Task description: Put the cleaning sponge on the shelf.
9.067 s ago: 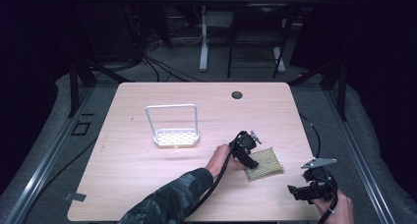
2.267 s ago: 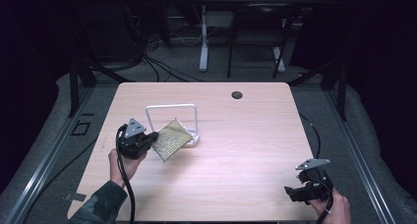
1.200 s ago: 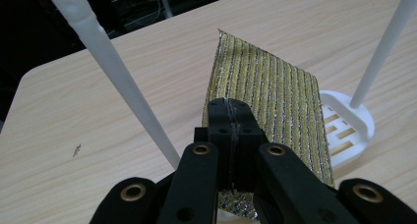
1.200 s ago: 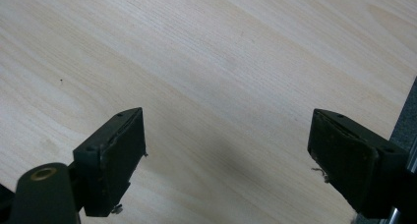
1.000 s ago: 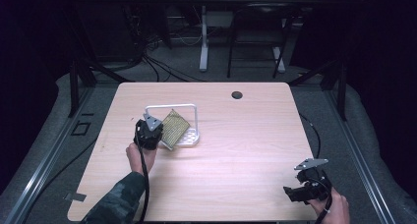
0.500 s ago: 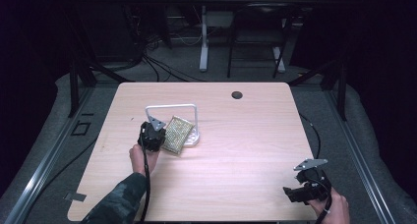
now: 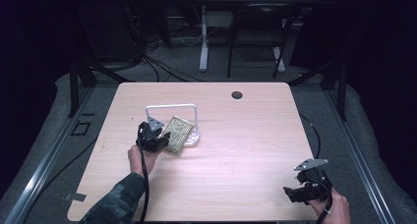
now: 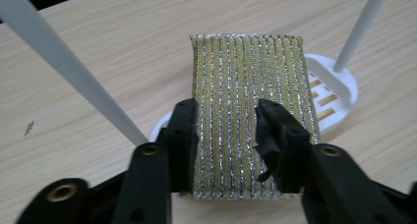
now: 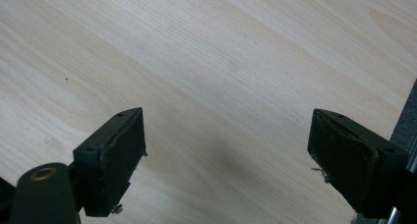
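A gold and silver striped sponge (image 7: 178, 133) (image 8: 251, 86) lies tilted across the base of a white wire-handled rack (image 7: 195, 138) (image 8: 339, 86) at the table's left middle. My left gripper (image 7: 164, 140) (image 8: 226, 111) sits at the sponge's near end. Its jaws have just been opening; the sponge's near end lies between and beneath them, and the pads stand off it. My right gripper (image 7: 289, 192) (image 9: 226, 135) hovers open over bare wood at the front right corner, with nothing between its fingers.
The rack's white hoop handle (image 7: 172, 106) rises over the sponge, its posts on either side of my left gripper. A black round hole (image 7: 237, 95) sits near the table's far edge. Bare wood (image 7: 246, 150) spans the middle. Desk legs and cables lie on the floor beyond.
The left gripper has settled the sponge lower onto the rack's base and its jaws have parted from it. The right gripper has kept still.
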Available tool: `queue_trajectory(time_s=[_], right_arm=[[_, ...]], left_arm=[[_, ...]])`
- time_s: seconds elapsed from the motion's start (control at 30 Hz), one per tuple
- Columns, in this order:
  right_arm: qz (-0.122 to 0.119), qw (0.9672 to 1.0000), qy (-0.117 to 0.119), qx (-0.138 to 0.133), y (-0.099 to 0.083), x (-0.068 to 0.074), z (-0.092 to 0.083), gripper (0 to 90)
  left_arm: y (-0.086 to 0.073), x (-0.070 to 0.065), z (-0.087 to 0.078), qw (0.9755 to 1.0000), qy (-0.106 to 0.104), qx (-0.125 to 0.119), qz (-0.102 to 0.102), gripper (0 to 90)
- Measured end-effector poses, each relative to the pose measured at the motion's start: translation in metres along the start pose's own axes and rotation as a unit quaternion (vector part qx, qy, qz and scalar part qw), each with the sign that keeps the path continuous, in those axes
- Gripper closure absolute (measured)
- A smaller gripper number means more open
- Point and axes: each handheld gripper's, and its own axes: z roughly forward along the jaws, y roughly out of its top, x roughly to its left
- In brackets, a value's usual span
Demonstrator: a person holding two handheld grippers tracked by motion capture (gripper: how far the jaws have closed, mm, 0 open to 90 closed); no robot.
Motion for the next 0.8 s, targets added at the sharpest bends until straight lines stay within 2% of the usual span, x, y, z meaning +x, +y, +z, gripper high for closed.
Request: queue_trajectory(time_s=[0.17,0.33,0.43,0.67,0.8], right_arm=[[0.0,1.0,-0.002,-0.003,0.0,0.0,-0.001,13.9],[-0.001,1.0,-0.003,-0.002,0.0,0.0,-0.001,14.0],[0.0,1.0,-0.004,-0.003,0.0,0.001,0.0,14.0],[0.001,1.0,-0.003,-0.002,0.0,0.002,0.0,14.0],[-0.002,1.0,-0.004,-0.001,0.0,0.003,0.0,14.0]], left_arm=[[-0.001,0.003,-0.014,0.9996,-0.027,-0.009,0.002,41.0],[-0.001,0.003,-0.027,0.9986,-0.048,-0.019,0.014,32.3],[-0.002,0.004,-0.034,0.9981,-0.056,-0.021,0.012,28.9],[-0.011,0.001,-0.055,0.9976,-0.063,-0.023,0.02,17.7],[-0.019,0.001,-0.064,0.9977,-0.058,-0.008,0.036,14.4]])
